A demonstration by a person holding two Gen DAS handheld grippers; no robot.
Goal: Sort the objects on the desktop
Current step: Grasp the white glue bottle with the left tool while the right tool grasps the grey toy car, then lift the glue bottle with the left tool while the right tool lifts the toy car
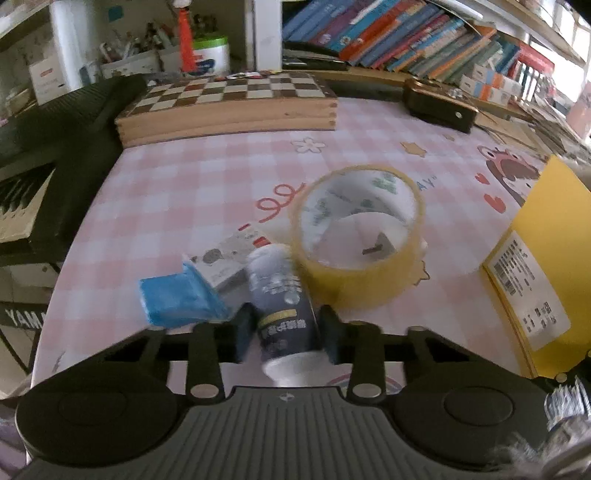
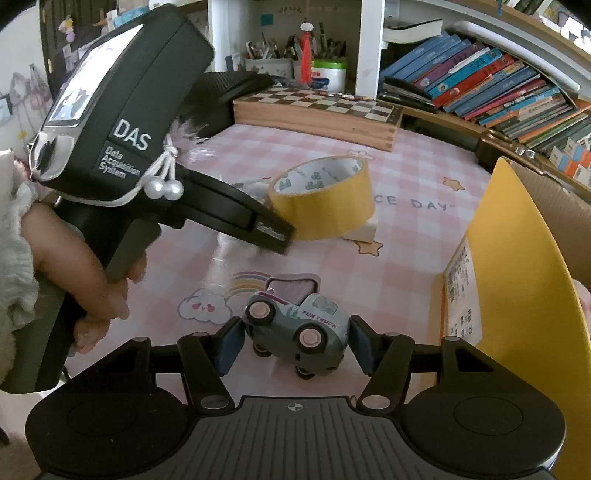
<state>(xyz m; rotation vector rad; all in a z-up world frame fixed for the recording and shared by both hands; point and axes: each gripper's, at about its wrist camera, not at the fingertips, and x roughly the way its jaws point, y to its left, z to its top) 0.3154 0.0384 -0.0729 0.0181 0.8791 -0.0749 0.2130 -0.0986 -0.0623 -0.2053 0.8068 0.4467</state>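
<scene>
My left gripper (image 1: 286,328) is shut on a small dark blue bottle (image 1: 284,295) with a white cap, its pads pressing both sides. Beside it on the pink checked tablecloth (image 1: 184,177) lie a blue packet (image 1: 177,299) and a small printed card box (image 1: 229,258). A yellow tape roll (image 1: 354,280) stands just to the right, and is seen again (image 2: 325,214) in the right wrist view. My right gripper (image 2: 297,343) is shut on a grey toy truck (image 2: 306,325) marked FUN TRUCK, which sits tilted between the pads.
A yellow cardboard box (image 2: 517,277) stands open at the right, close to the truck. A wooden chessboard (image 1: 229,107) lies at the back, a keyboard (image 1: 22,195) to the left, books (image 1: 406,33) behind. A hand (image 2: 85,266) holds the left tool's black housing (image 2: 122,122).
</scene>
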